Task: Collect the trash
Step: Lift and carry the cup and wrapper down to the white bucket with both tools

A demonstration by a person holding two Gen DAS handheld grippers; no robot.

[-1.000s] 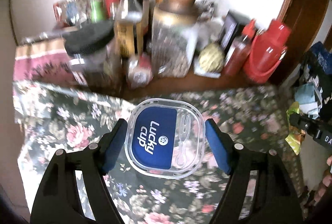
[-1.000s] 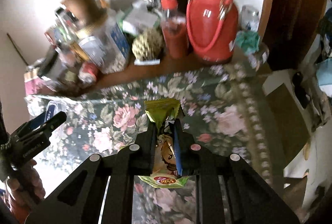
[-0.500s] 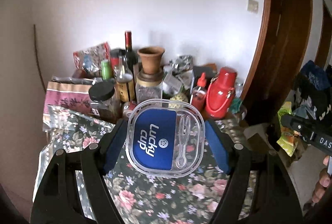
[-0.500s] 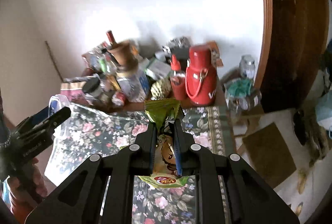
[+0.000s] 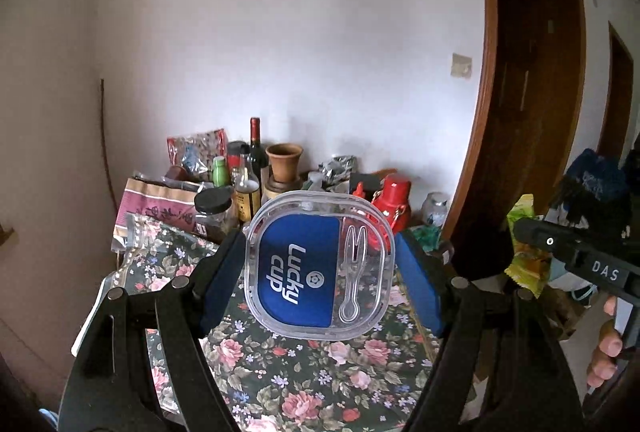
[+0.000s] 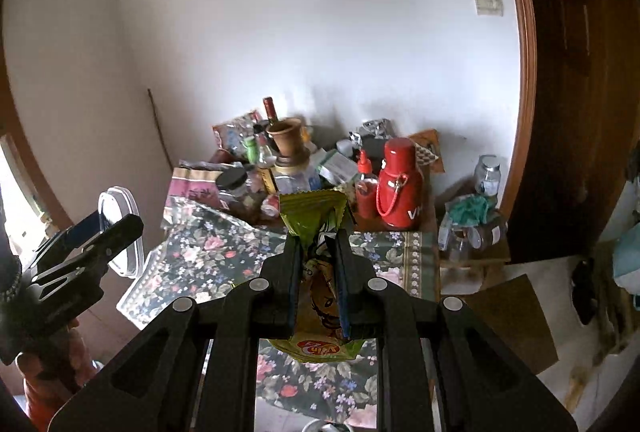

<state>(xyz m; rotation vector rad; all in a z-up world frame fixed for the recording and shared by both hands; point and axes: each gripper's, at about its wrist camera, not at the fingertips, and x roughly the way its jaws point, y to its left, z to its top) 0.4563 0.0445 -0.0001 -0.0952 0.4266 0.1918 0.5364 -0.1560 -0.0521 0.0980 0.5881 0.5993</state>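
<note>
My left gripper (image 5: 320, 252) is shut on a clear plastic lid (image 5: 318, 264) with a blue "Lucky cup" label and a small clear fork moulded in; the blue pads press both its sides. It hangs in the air above the floral tablecloth (image 5: 320, 372). My right gripper (image 6: 316, 244) is shut on a green snack wrapper (image 6: 314, 216), which sticks out past the fingertips and below the jaws. In the left wrist view the wrapper (image 5: 524, 252) and right gripper show at the right edge. In the right wrist view the lid (image 6: 120, 232) and left gripper show at the left edge.
At the back of the table stand bottles (image 5: 258, 151), a clay pot (image 5: 284, 161), jars (image 5: 212, 207), a red flask (image 6: 400, 183) and a red sauce bottle (image 6: 365, 187). A dark wooden door (image 5: 532, 131) stands to the right. Cardboard (image 6: 516, 316) lies on the floor.
Both grippers have risen and drawn back from the table, each still holding its item. The table clutter now looks smaller and farther away, with more wall and door in view.
</note>
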